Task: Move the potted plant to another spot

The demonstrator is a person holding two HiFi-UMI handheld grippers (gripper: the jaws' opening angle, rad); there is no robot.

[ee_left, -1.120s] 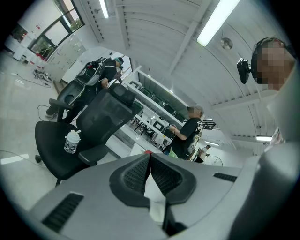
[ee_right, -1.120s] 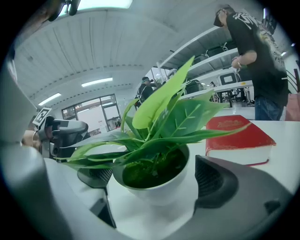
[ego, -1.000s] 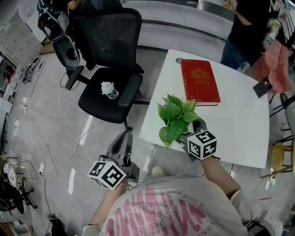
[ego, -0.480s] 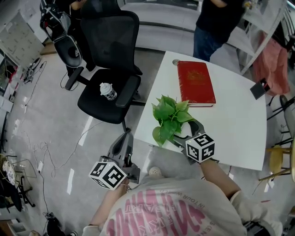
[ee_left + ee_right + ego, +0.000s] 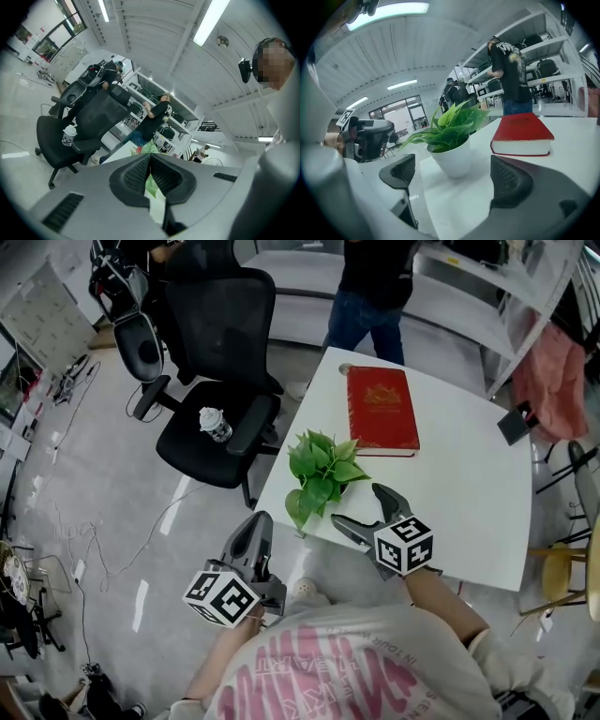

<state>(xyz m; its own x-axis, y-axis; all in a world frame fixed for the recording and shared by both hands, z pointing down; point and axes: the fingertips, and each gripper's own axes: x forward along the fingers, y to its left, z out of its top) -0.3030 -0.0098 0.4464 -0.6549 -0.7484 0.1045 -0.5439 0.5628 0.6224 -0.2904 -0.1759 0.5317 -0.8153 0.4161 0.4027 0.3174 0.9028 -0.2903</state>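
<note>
Potted plant is sitting near the table's left edge, just ahead of your right gripper, and it is resting upright on the white top in its white pot. You are holding that gripper's fingers wide apart, and they are clamping nothing. The pot is standing just beyond the fingertips, in line with the gap between them, and it is touching neither one. From the head view, the green leaves are spreading over the pot and hiding it, just ahead and to the left of the left fingertip. A red book is lying flat on the table farther ahead of the same fingers, beyond the plant and apart from it. You are keeping your left gripper off the table, over the floor, well to the left of the right fingers. Its fingers are pressing together with nothing between them, and the plant's leaves are showing beyond their tips. A black office chair with a small bottle on its seat is standing far ahead of the left fingers. A person is standing beyond the table's far end.
</note>
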